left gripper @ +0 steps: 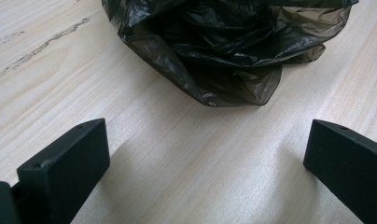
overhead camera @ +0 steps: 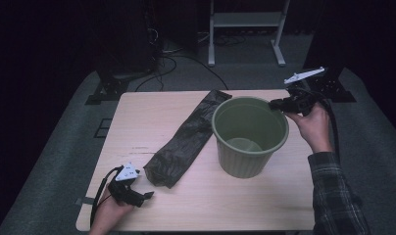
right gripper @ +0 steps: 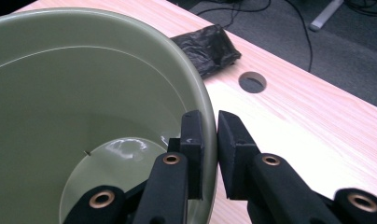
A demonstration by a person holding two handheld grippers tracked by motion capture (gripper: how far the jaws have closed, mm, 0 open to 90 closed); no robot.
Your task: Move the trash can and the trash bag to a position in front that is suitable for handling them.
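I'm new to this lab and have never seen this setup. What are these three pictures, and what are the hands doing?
A person works at a wooden table, holding a hand-operated two-jaw gripper in each hand. The high view looks down from above; the other two come from cameras riding on each gripper. The right gripper is clamped on the rim of a green bucket, one jaw inside, one outside. The left gripper is open, just short of a crumpled black plastic bag lying beside the bucket.
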